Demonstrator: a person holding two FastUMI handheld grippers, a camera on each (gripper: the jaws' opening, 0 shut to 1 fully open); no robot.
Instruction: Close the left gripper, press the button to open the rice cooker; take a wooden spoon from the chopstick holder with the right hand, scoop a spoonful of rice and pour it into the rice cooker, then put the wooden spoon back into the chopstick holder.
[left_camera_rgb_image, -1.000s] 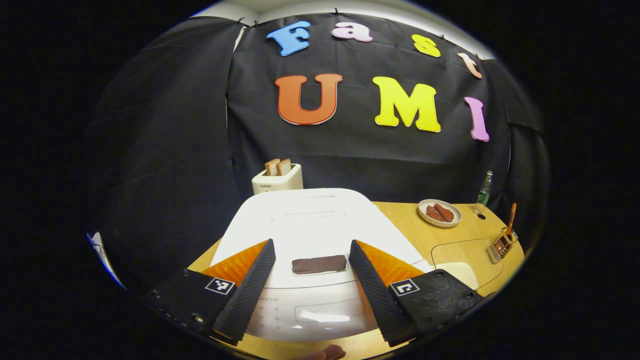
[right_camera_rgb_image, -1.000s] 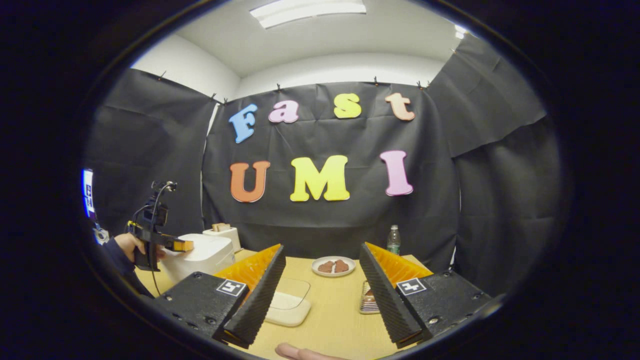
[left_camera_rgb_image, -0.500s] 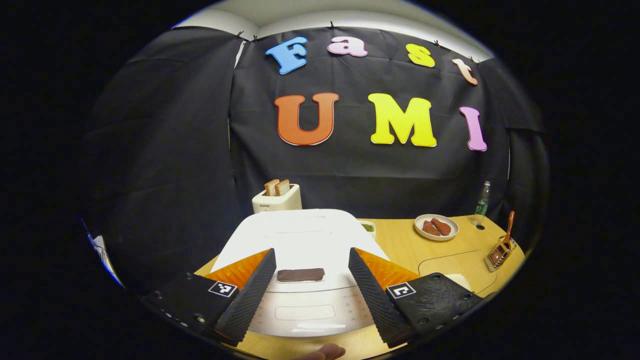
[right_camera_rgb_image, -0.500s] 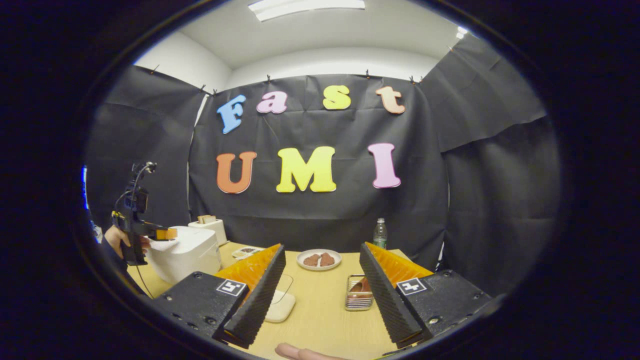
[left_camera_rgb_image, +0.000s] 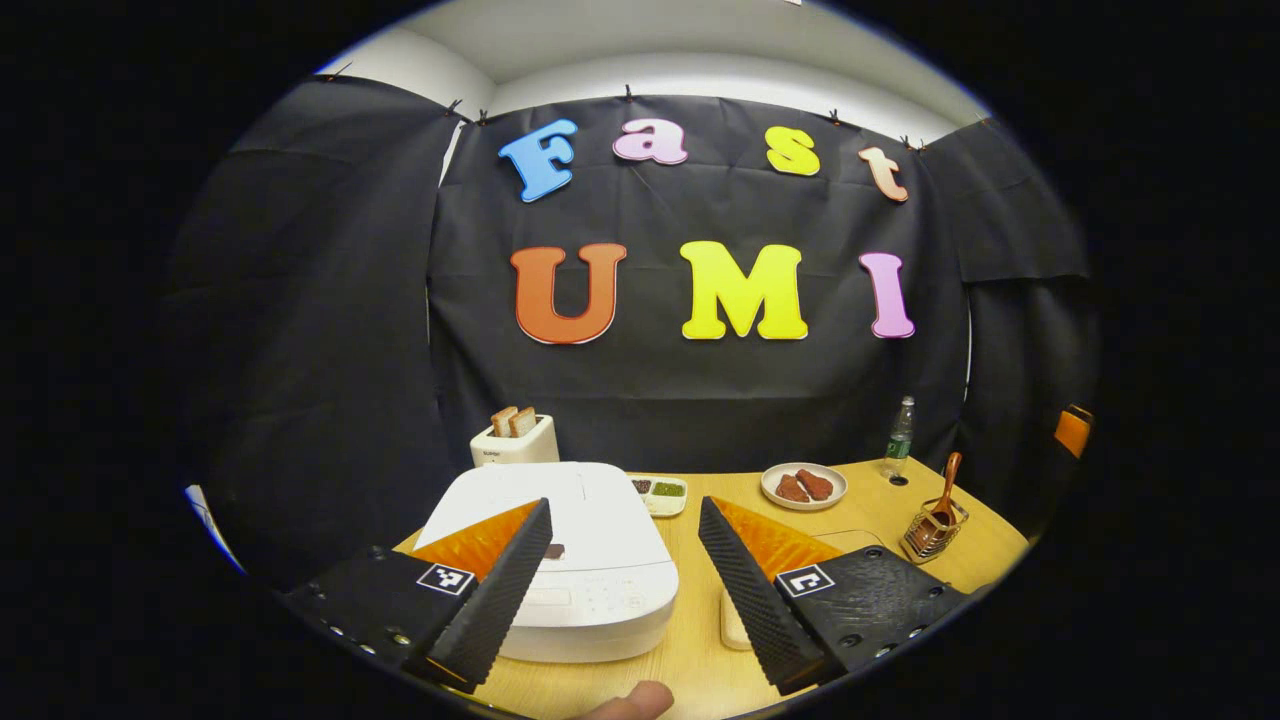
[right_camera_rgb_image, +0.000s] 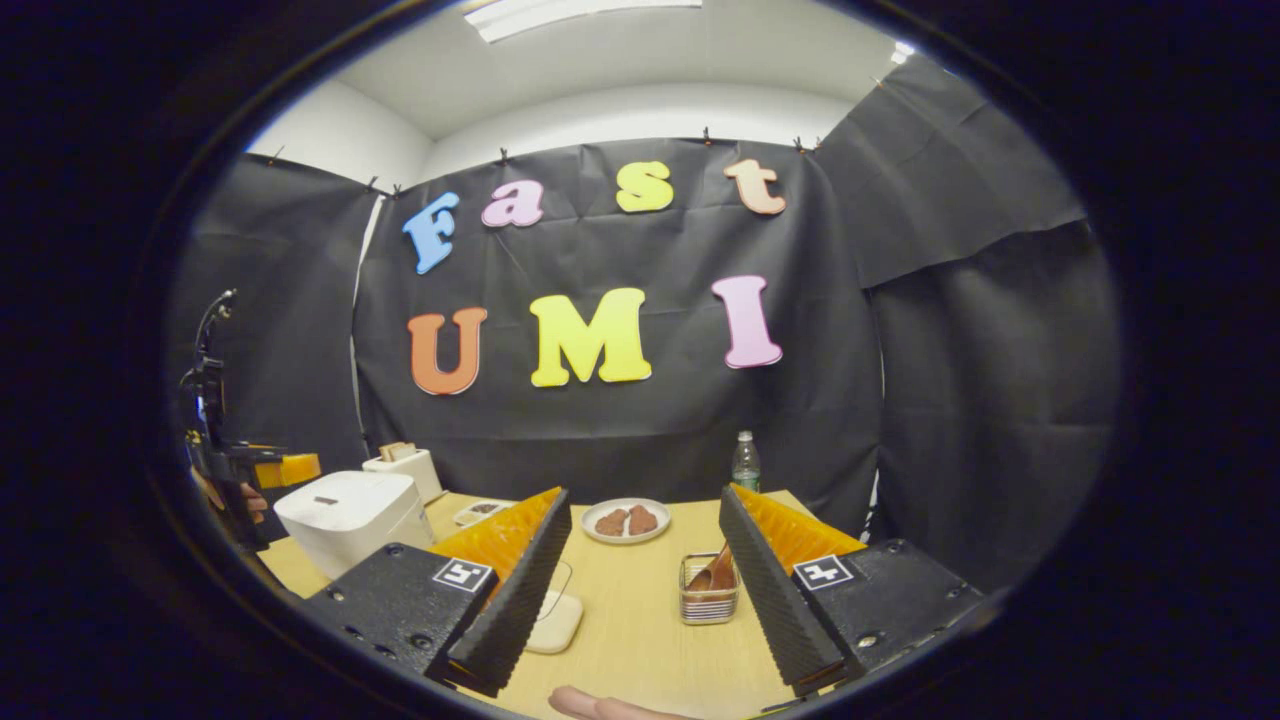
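The white rice cooker (left_camera_rgb_image: 560, 560) stands with its lid down at the table's left, its dark button (left_camera_rgb_image: 555, 551) on the front of the lid. My left gripper (left_camera_rgb_image: 622, 510) is open, held back from the cooker and above it. It also appears at the far left of the right gripper view (right_camera_rgb_image: 285, 468), in a hand. A wooden spoon (right_camera_rgb_image: 715, 572) stands in the wire chopstick holder (right_camera_rgb_image: 708, 600), seen ahead between the fingers of my open right gripper (right_camera_rgb_image: 644, 495), which holds nothing. A shallow rice container (right_camera_rgb_image: 555, 615) lies flat on the table by the right gripper's left finger.
A toaster (left_camera_rgb_image: 512, 440) with bread stands behind the cooker. A small sauce dish (left_camera_rgb_image: 658, 490), a plate of brown food (left_camera_rgb_image: 803, 485) and a bottle (left_camera_rgb_image: 898, 440) line the back of the wooden table (right_camera_rgb_image: 640, 650). Black cloth walls close in on all sides.
My left gripper has drawn back and up from the cooker, still open; the lid stays down. The right gripper has pulled back, bringing the holder and spoon into fuller view.
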